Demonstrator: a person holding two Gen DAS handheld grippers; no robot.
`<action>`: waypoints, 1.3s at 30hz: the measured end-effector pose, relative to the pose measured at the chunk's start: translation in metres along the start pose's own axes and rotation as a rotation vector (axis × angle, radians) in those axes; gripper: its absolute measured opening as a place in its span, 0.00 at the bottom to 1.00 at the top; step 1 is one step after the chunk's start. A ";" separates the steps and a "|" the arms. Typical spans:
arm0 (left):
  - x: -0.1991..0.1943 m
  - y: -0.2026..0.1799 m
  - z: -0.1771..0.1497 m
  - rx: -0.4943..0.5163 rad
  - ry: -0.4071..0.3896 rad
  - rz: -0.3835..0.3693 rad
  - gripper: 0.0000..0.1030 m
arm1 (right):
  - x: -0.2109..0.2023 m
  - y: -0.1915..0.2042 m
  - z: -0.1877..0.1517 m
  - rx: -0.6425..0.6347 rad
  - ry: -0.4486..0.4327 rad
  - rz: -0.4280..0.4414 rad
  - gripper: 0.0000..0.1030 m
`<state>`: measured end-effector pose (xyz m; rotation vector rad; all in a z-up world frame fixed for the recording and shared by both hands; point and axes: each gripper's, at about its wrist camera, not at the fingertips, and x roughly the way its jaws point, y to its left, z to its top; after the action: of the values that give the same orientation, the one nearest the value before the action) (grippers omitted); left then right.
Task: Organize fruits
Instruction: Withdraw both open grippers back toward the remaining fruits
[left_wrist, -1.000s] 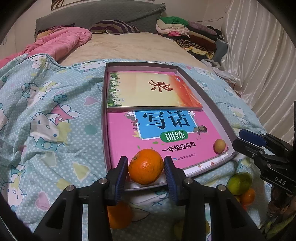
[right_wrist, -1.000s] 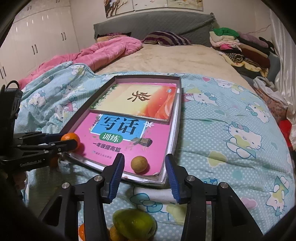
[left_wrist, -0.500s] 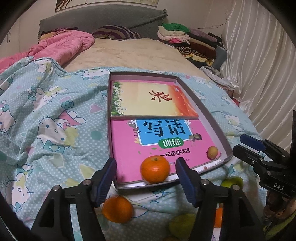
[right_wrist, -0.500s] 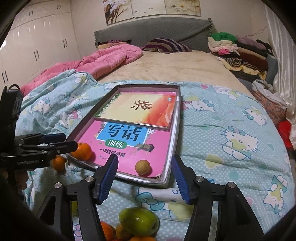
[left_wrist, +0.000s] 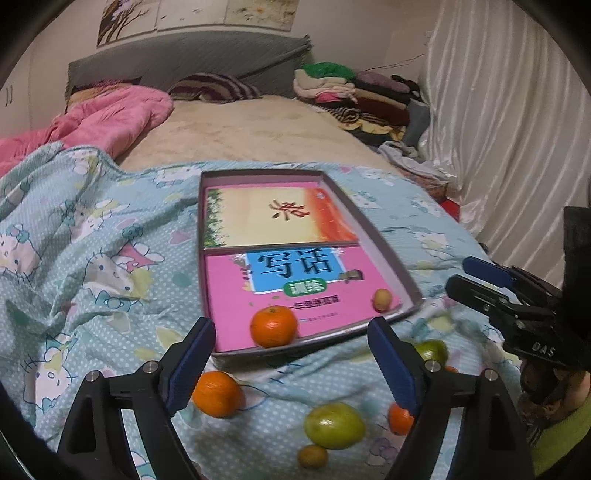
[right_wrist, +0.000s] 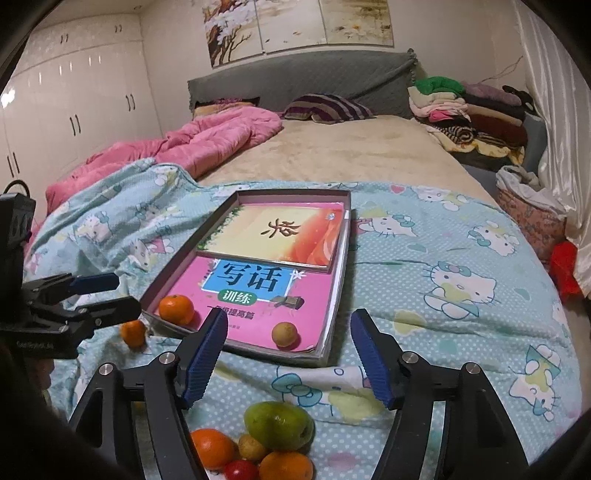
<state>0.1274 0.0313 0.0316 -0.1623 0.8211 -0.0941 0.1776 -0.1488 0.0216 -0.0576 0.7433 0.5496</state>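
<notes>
Both tongs spread apart, empty: left tongs, right tongs. Loose fruit pile on the bed blanket nearest; beyond it an orange and a small yellow fruit sit in the tray on the pink book

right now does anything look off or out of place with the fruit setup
Only two fruits sit in the tray: an orange and a small yellow-brown fruit, both on the pink workbook lying inside it. The green fruit and the other oranges lie loose on the Hello Kitty blanket.
</notes>
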 end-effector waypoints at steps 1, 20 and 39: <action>-0.002 -0.003 0.000 0.008 -0.003 -0.004 0.82 | -0.003 -0.001 -0.001 0.003 -0.005 -0.001 0.69; -0.025 -0.038 -0.013 0.075 -0.045 -0.052 0.89 | -0.047 -0.007 -0.027 0.046 -0.044 0.004 0.70; -0.030 -0.051 -0.042 0.091 -0.009 -0.090 0.90 | -0.058 0.010 -0.054 -0.030 0.037 -0.047 0.72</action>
<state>0.0752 -0.0185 0.0347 -0.1141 0.7991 -0.2147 0.1034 -0.1793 0.0213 -0.1131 0.7684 0.5160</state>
